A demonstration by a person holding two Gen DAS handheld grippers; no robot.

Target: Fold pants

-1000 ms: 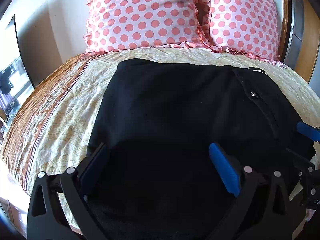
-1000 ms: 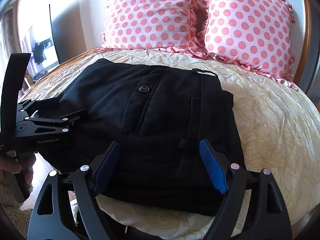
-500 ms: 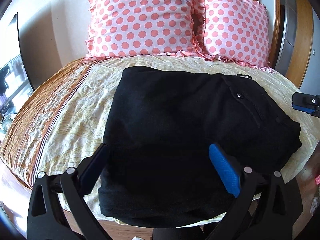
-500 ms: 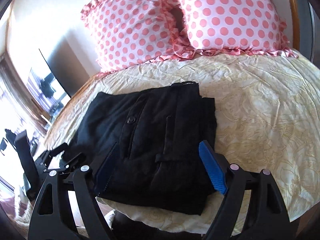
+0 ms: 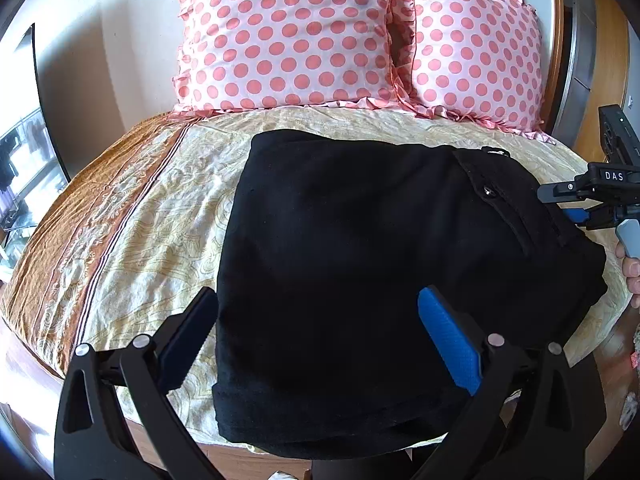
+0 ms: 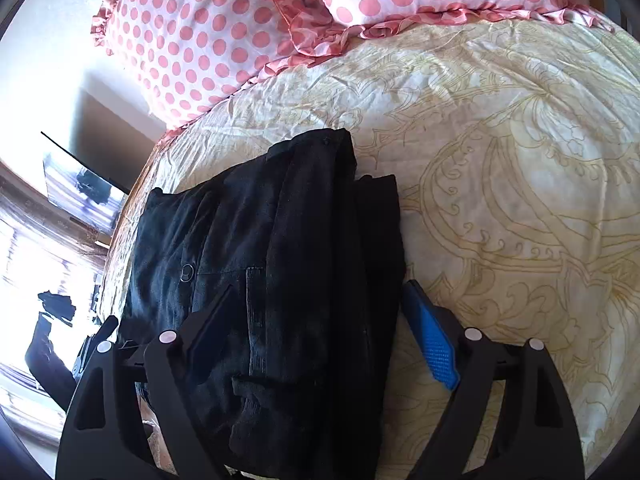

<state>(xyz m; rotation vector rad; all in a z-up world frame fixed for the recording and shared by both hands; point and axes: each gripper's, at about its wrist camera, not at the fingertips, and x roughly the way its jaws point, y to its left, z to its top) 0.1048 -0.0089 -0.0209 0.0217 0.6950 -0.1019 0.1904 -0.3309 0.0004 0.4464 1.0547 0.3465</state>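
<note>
The black pants (image 5: 360, 272) lie folded into a thick rectangle at the near edge of the bed. They show in the right wrist view (image 6: 260, 280) too, button side up. My left gripper (image 5: 320, 320) is open and empty, held above the fold's near edge. My right gripper (image 6: 320, 320) is open and empty over the pants' right side. It also shows at the right edge of the left wrist view (image 5: 576, 208).
The bed (image 5: 140, 232) has a cream patterned sheet with an orange-brown border on its left. Two pink polka-dot pillows (image 5: 288, 36) (image 6: 192, 40) stand at the headboard. A wooden frame (image 5: 600, 60) is at the right. A dark screen (image 6: 80, 188) is off to the left.
Both grippers have pulled back and risen from the pants. The right gripper has swung right and tilted, now looking down on the pants' right edge. The pants stay put.
</note>
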